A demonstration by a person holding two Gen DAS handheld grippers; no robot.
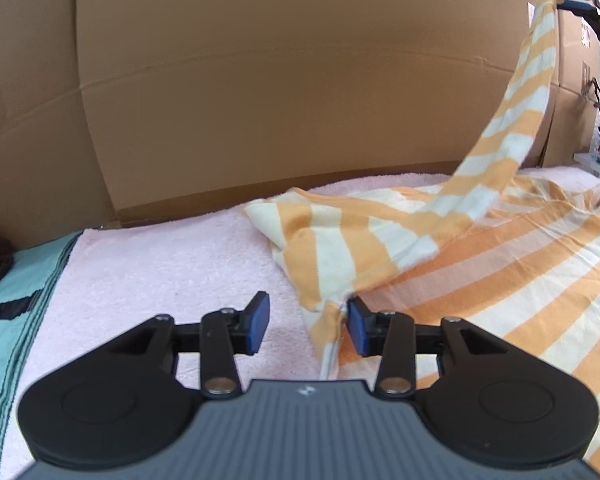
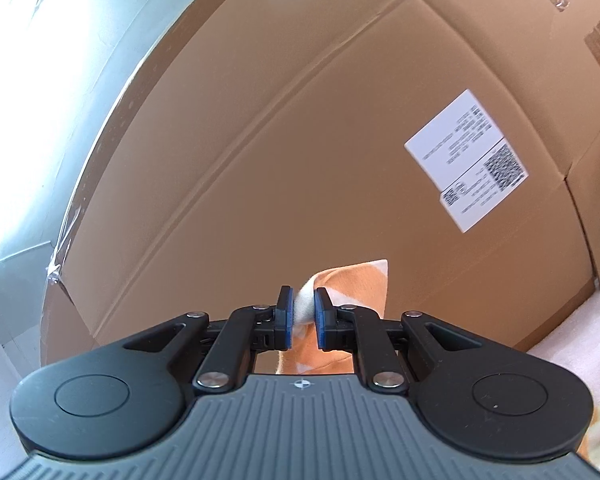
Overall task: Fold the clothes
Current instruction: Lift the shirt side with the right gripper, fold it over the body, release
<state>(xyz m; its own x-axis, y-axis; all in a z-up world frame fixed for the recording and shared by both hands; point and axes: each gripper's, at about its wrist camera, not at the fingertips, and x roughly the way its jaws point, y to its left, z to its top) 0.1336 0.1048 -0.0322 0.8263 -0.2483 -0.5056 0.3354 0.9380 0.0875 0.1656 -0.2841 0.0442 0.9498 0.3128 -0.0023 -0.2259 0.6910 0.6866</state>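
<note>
shirt (image 1: 500,256) lies on the pink towel (image 1: 160,264), one sleeve lifted, pinched by the right gripper (image 2: 303,312). left gripper (image 1: 308,322) gapes, unclenched, at the armpit seam. pulling higher could drag the whole shirt askew.

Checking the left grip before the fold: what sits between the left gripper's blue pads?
In the left wrist view, only bare pink towel lies between the left gripper pads; the striped garment's edge touches the right pad.

Orange-and-cream striped garment (image 1: 480,248); pink towel (image 1: 160,272)
</note>
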